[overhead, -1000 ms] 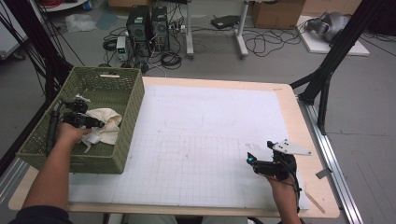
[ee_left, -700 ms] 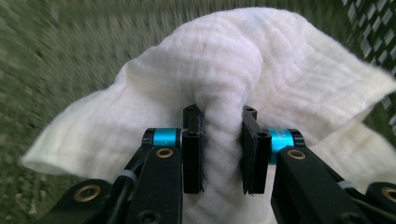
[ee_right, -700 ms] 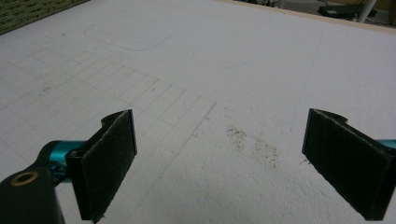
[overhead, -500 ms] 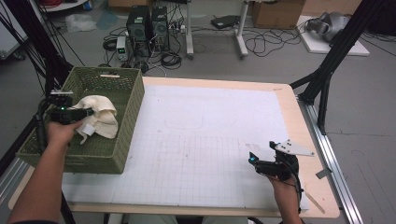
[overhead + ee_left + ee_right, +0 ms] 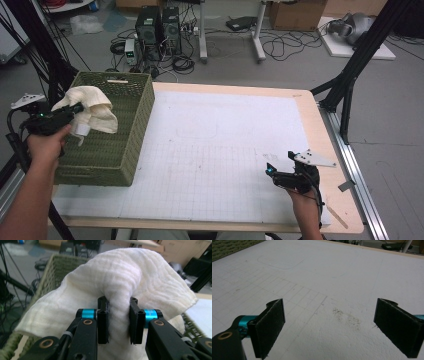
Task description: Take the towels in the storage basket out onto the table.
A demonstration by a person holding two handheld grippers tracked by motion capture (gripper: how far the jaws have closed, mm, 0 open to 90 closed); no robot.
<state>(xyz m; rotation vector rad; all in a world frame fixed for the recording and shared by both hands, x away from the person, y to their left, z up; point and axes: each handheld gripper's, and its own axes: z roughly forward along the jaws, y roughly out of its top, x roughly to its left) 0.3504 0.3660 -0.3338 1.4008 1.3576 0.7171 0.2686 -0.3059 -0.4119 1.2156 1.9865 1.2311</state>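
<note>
Moved: your left gripper [image 5: 75,109] has closed on the white cloth [image 5: 95,112] and lifted it up out of the green basket [image 5: 122,135].
High view: the cloth hangs over the basket's left edge; your right gripper [image 5: 270,170] rests near the table [image 5: 225,150] front.
Left gripper view: both pads pinch a cloth [image 5: 120,285] fold tight.
Right gripper view: your jaws stand wide apart over the white mat [image 5: 332,277], holding nothing.

Lab, computer towers [image 5: 159,27], floor cables [image 5: 285,47], gridded table [image 5: 225,165]
</note>
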